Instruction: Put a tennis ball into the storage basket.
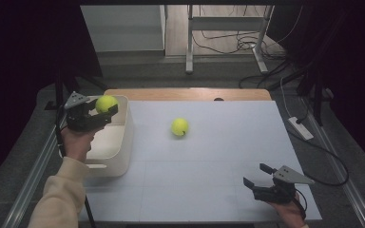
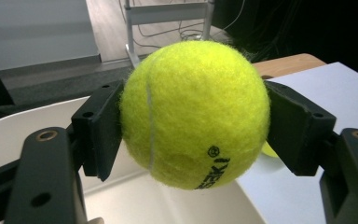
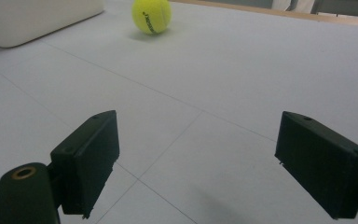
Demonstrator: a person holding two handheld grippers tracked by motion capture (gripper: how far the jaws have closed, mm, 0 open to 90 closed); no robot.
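Note:
My left gripper (image 1: 105,108) is shut on a yellow tennis ball (image 1: 106,103) and holds it above the white bin (image 1: 123,142) at the table's left. In the left gripper view that ball (image 2: 195,114) sits squeezed between both black jaws over the bin's inside (image 2: 135,200). A second tennis ball (image 1: 179,127) lies loose on the white table top, right of the bin. My right gripper (image 1: 258,175) rests open near the front right of the table, nothing between its jaws. Far ahead of it in the right gripper view lies the loose ball (image 3: 151,16).
The white board (image 1: 209,161) covers a wooden table whose edge (image 1: 190,93) shows at the back. Beyond it stand a metal frame (image 1: 228,28) and loose cables (image 1: 237,45) on the floor. A white power strip (image 1: 300,128) lies off the right edge.

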